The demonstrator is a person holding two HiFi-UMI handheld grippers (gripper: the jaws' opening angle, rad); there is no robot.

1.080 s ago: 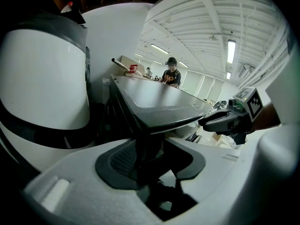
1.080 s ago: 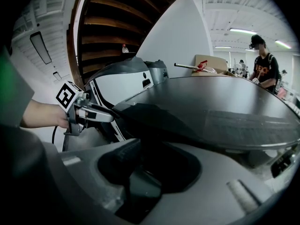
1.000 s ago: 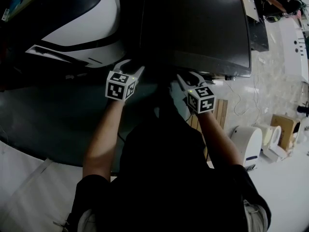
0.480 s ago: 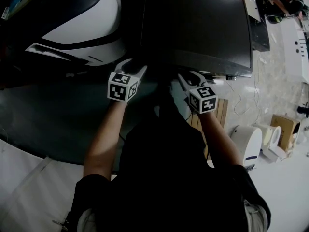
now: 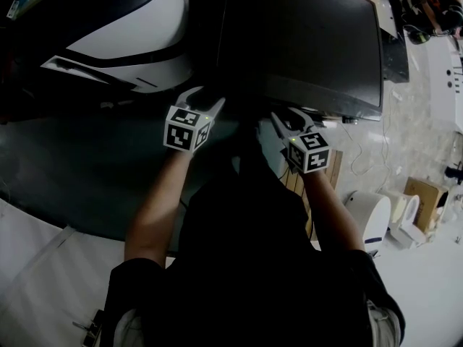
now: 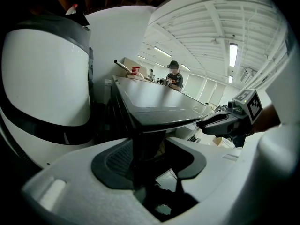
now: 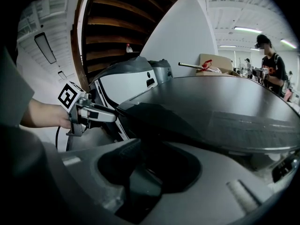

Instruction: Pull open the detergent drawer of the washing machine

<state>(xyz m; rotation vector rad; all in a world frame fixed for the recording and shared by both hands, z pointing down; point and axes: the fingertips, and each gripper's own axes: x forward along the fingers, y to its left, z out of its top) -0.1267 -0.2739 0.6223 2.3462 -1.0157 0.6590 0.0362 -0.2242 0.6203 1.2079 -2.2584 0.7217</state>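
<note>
Washing machine: dark body with a flat dark top, upper centre-right of the head view. Its near edge is in shadow, so the detergent drawer cannot be told apart from the front.
Left gripper: at the machine's near left corner. Its jaws have just been opening and stand wide. The corner's dark edge shows in the gap, and neither pad presses on it.
Right gripper: at the same near edge, further right. Jaws are apart and released, with the dark front ahead of them.
White rounded appliance: just left of the machine.
Cardboard box: on the floor, lower right, well apart.
</note>
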